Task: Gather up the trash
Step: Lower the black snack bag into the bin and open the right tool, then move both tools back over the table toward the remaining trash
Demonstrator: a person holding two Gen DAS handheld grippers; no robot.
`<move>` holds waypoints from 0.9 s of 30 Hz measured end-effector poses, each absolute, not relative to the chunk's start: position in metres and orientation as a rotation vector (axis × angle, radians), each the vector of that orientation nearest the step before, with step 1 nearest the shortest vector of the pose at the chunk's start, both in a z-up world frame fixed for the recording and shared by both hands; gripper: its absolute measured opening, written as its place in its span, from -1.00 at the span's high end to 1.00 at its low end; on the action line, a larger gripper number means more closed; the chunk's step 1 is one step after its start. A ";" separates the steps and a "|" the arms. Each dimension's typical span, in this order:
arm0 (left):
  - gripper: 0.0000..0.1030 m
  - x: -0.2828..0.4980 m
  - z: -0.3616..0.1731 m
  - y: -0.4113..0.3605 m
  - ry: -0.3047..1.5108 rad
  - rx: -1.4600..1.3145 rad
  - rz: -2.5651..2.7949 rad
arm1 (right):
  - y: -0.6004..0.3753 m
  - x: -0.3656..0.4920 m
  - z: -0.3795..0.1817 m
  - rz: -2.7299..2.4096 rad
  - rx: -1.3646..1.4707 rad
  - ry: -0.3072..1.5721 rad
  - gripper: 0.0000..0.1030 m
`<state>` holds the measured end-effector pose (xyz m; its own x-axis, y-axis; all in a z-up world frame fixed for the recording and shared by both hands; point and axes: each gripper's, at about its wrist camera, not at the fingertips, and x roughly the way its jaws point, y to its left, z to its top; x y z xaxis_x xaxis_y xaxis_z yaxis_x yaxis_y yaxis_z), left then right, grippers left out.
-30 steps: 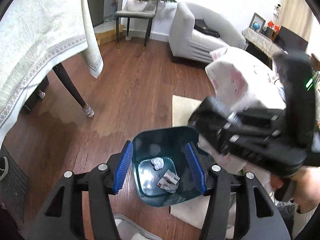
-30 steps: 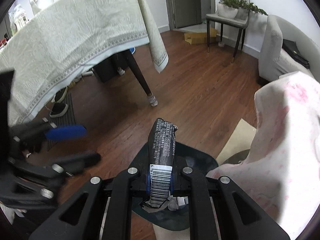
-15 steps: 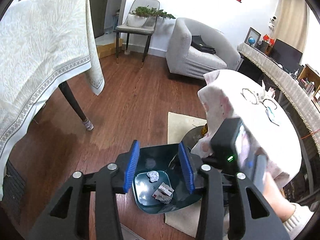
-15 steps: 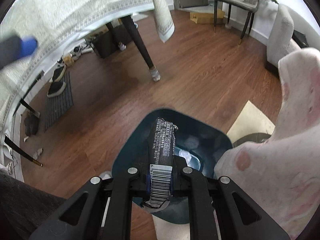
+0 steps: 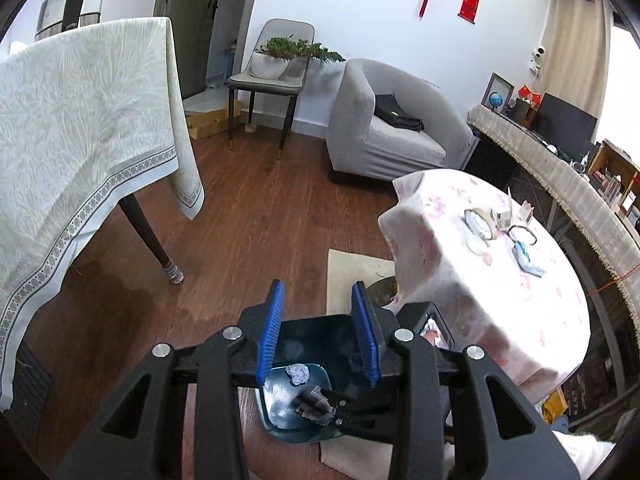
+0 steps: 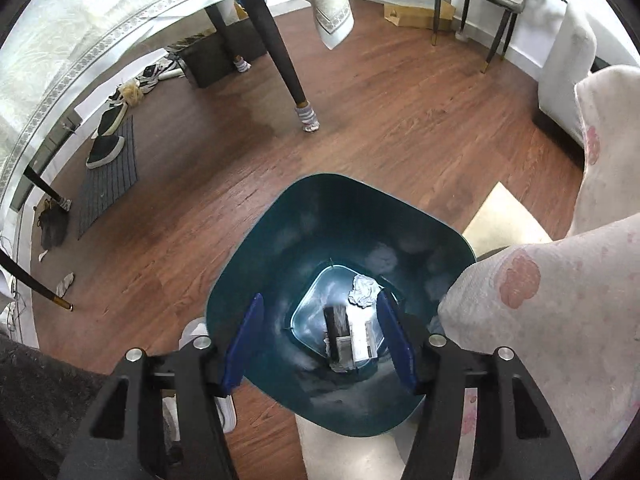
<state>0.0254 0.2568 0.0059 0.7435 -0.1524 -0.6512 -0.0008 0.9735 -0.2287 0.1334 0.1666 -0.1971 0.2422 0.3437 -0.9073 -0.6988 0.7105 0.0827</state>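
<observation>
A dark teal trash bin (image 6: 320, 216) stands on the wood floor below both grippers; it also shows in the left wrist view (image 5: 316, 326). At its bottom lie a black wrapper with a barcode (image 6: 334, 334), a crumpled paper ball (image 6: 363, 290) and a white carton scrap (image 6: 362, 338). My right gripper (image 6: 318, 342) is open and empty, right over the bin mouth. My left gripper (image 5: 318, 332) is open and empty, higher above the bin; the paper ball (image 5: 297, 374) shows between its fingers. The right gripper's body (image 5: 434, 328) shows beside the bin.
A round table with a pink floral cloth (image 5: 500, 264) stands right of the bin, holding small items. A dining table with a cream cloth (image 5: 80, 140) and dark leg (image 6: 286, 68) is to the left. A beige rug (image 5: 352, 272), grey armchair (image 5: 384, 128) and chair with plant (image 5: 276, 68) lie beyond.
My right gripper has opened and let go of the black wrapper, which now lies at the bottom of the bin. My left gripper has risen higher above the bin.
</observation>
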 end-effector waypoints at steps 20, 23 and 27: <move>0.29 0.046 0.031 0.211 0.651 -0.182 -0.078 | 0.100 0.117 -0.081 0.841 -0.240 0.840 -0.06; 0.29 0.050 0.034 0.202 0.637 -0.179 -0.086 | 0.088 0.118 -0.066 0.833 -0.222 0.804 -0.06; 0.29 0.055 0.032 0.182 0.636 -0.158 -0.113 | 0.062 0.123 -0.050 0.796 -0.191 0.768 -0.06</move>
